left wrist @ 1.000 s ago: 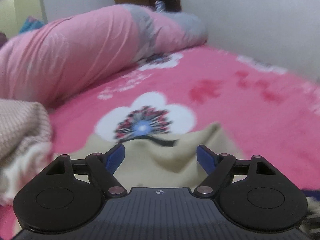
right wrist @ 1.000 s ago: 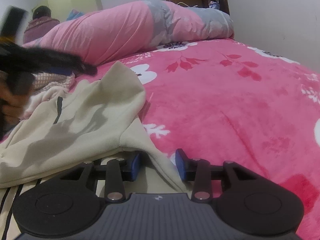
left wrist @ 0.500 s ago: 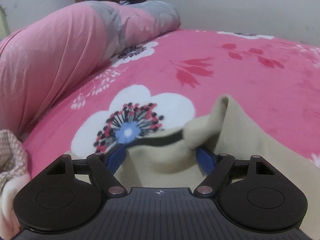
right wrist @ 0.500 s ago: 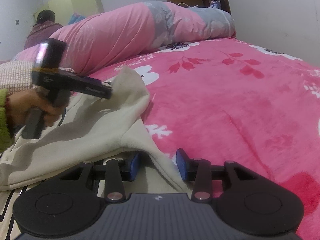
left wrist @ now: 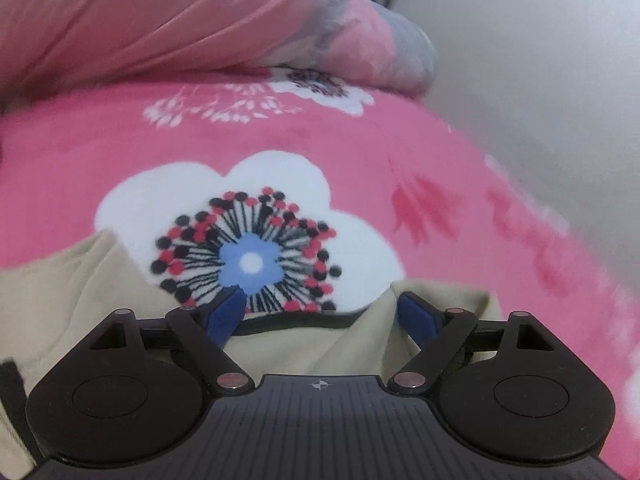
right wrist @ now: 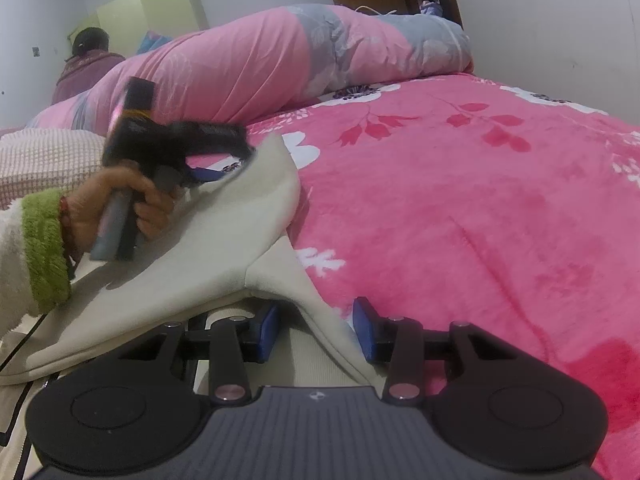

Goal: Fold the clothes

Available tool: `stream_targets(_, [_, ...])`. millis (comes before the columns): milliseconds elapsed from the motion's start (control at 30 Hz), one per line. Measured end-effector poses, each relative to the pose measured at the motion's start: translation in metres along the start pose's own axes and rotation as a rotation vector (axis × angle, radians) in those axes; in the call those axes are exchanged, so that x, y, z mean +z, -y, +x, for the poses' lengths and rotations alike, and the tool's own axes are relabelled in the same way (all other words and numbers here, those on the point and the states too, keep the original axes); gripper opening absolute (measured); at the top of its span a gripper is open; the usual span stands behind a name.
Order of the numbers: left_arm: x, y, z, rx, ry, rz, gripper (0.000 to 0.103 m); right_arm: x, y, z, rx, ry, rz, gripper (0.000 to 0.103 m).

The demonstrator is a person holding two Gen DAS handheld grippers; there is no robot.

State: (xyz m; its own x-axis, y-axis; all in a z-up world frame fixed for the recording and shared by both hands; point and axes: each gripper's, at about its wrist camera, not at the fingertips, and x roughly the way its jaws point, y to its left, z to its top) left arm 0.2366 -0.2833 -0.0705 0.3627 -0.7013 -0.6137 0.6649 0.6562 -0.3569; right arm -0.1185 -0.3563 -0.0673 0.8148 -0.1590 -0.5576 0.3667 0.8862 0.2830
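On your pink floral bedspread (right wrist: 460, 200) a rolled pink-and-grey duvet (right wrist: 280, 68) lies along the far side near the wall. Your cream garment (right wrist: 192, 256) is spread at the near left, one flap folded over, its black-trimmed edge just beside the big white flower (left wrist: 248, 236). Your left gripper (left wrist: 320, 312) sits on that edge with jaws spread wide, cloth between them, not pinched. Your right gripper (right wrist: 316, 328) is also parted, straddling the fold's corner. No containers here.
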Motion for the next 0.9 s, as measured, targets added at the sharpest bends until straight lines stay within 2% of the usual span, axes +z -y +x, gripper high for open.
stream_targets(100, [0.01,-0.019,-0.018,-0.013,0.059,-0.187,0.084,0.0,0.0,0.0,0.001,0.0,0.002,0.043])
stream_targets(133, [0.012,-0.021,-0.022,-0.028,0.062,-0.219,0.084,0.0,0.0,0.0,0.002,0.0,0.003,0.043])
stream_targets(200, [0.013,-0.008,-0.025,-0.056,0.036,-0.164,0.084,0.0,0.0,0.0,0.003,0.001,0.005,0.043])
stream_targets(300, [0.006,0.031,-0.017,-0.104,-0.059,0.024,0.084,-0.001,0.001,0.0,0.007,0.003,0.011,0.043])
stream_targets(433, [-0.003,0.046,-0.011,-0.059,-0.096,0.029,0.081,-0.001,0.002,0.0,0.013,0.004,0.02,0.043])
stream_targets(533, [-0.01,0.057,-0.007,-0.026,-0.123,0.033,0.055,-0.001,0.004,0.0,0.018,0.005,0.027,0.043])
stream_targets(567, [-0.012,0.06,-0.005,-0.015,-0.132,0.034,0.044,-0.001,0.004,0.0,0.02,0.005,0.029,0.043])
stream_targets(600, [-0.015,0.064,-0.004,-0.004,-0.141,0.035,0.027,-0.001,0.004,0.0,0.021,0.006,0.03,0.043])
stream_targets(667, [-0.019,0.071,-0.001,0.019,-0.159,0.038,0.01,-0.002,0.004,-0.001,0.022,0.008,0.034,0.043])
stream_targets(700, [-0.021,0.072,-0.001,0.018,-0.16,0.026,0.006,-0.002,0.004,-0.002,0.023,0.009,0.036,0.043])
stream_targets(800, [-0.02,0.042,-0.016,-0.115,-0.055,-0.134,0.005,-0.003,0.005,-0.002,0.026,0.011,0.037,0.043])
stream_targets(900, [-0.031,0.014,-0.016,-0.192,-0.007,-0.232,0.005,-0.003,0.006,-0.002,0.03,0.01,0.041,0.043])
